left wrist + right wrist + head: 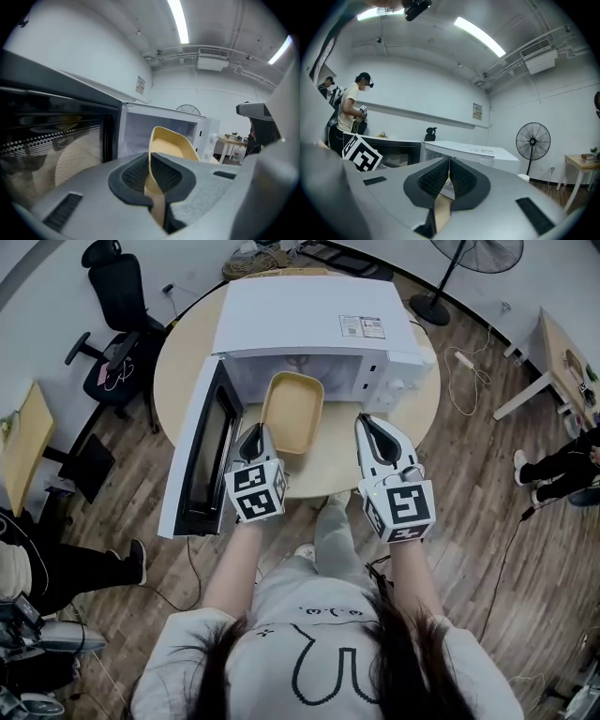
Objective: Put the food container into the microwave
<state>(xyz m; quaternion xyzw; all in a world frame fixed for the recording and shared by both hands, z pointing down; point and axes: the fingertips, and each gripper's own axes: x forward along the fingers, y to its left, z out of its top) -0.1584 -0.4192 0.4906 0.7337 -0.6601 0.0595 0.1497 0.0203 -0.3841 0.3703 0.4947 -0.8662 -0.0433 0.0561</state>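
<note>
Container direction: Your yellow food container (292,409) sits open side up. Its long way runs straight from you toward the microwave (300,320).
Container spot: Its far end is at the mouth of the microwave. Its near end sticks out over the round table (183,362). You cannot tell from here whether it touches the table.
Left gripper: Your left gripper (251,440) is squeezed onto the container's left wall, close to the near corner. One jaw is inside the wall and one is outside.
Right gripper: Your right gripper (368,427) has its jaws pressed together with nothing in them. It hangs to the right of the container, not touching it, in front of the microwave's button side.
Left edge: The microwave door (202,460) is swung wide open. It stands just beside your left gripper.
Room inside: The microwave's opening is wider than the container, with bare space on both sides of it.
Table edge: The table's near rim lies below both grippers.
Around the table: An office chair (117,296) and a standing fan (469,259) are well apart from it.
</note>
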